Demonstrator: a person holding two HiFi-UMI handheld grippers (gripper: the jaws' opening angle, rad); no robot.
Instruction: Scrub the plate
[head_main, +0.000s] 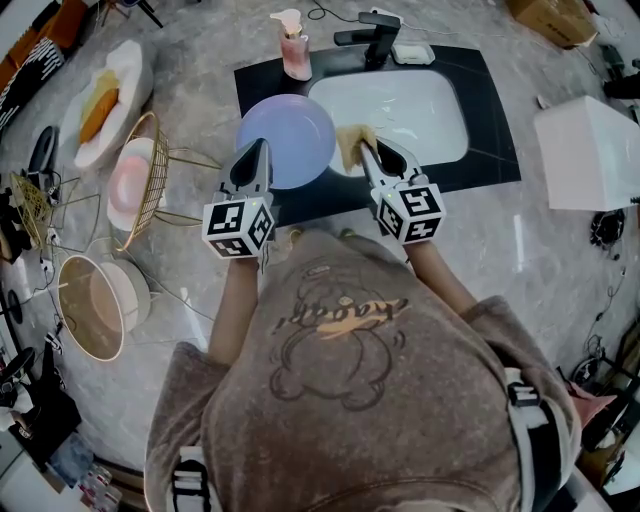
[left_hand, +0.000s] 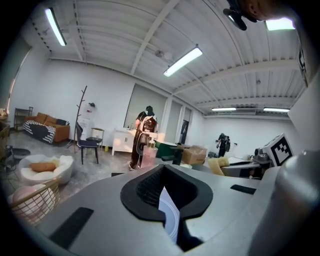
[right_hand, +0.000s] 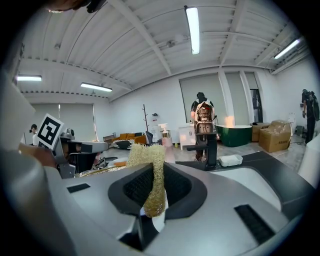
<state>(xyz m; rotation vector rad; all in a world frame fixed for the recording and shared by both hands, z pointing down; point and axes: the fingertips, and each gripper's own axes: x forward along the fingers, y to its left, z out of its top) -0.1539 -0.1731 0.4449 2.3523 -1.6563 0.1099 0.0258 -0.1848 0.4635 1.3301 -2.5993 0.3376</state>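
Pinches rim of round pale-blue plate (head_main: 295, 135) with left gripper (head_main: 262, 147); clamps yellow fibrous scrubbing pad (head_main: 353, 141) in right gripper (head_main: 367, 148), just beside plate, over white sink basin (head_main: 425, 110).

Lavender plate (head_main: 285, 140), straw-yellow scrubber (head_main: 355, 142), seemingly grey-marbled counter (head_main: 560, 265)

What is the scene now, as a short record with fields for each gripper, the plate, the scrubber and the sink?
left gripper: shut on the rim of the plate
right gripper: shut on the scrubber
plate: lavender, over the black counter, at the sink's left edge
scrubber: yellow, fibrous, beside the plate's right edge; contact unclear
sink: white basin, black faucet behind it
soap bottle: pink, behind the plate
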